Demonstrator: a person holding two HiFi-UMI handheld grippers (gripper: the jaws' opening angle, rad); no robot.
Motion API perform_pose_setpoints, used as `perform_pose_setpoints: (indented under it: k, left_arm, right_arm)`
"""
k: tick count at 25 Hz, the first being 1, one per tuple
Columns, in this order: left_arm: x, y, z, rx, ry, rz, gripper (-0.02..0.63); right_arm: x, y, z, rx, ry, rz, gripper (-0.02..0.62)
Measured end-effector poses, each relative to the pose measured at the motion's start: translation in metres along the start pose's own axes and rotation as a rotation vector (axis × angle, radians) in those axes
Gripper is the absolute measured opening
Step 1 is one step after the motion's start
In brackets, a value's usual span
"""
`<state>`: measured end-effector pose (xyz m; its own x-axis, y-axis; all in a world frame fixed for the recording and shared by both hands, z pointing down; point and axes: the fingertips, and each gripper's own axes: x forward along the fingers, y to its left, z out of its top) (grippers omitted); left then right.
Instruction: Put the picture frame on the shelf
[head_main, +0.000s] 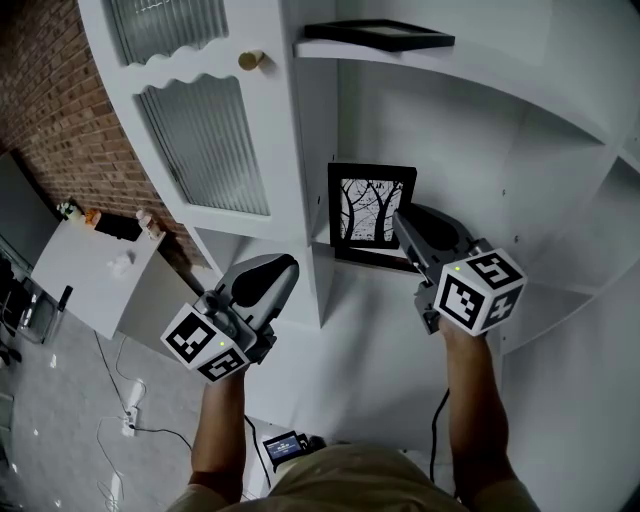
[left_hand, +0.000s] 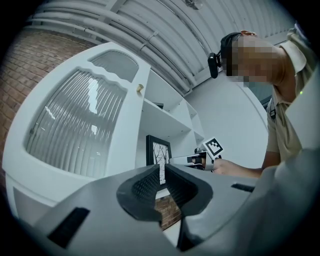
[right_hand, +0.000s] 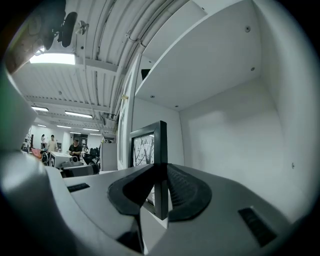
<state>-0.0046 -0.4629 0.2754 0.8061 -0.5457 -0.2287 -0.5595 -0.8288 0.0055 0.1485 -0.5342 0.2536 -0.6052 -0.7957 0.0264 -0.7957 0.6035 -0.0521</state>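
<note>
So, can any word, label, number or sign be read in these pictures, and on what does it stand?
No text can be read anywhere.
Cubes on the left gripper and right gripper: black and white square patterns, no letters.
Picture frame: a drawing of bare trees, no writing.
Small screen low in the head view: too small to read.

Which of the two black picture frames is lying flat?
The flat frame lies on the upper shelf; the tree-picture frame stands upright, held by the right gripper.
</note>
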Motion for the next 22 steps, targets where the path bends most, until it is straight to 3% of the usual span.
perform_pose_setpoints:
  k: [22]
  left_arm:
    - [-0.022,0.002,-0.008,-0.022,0.009,0.009,0.038]
  right_arm:
    - [0.015,-0.015,-0.014,0.013,0.0,-0.1,0.077]
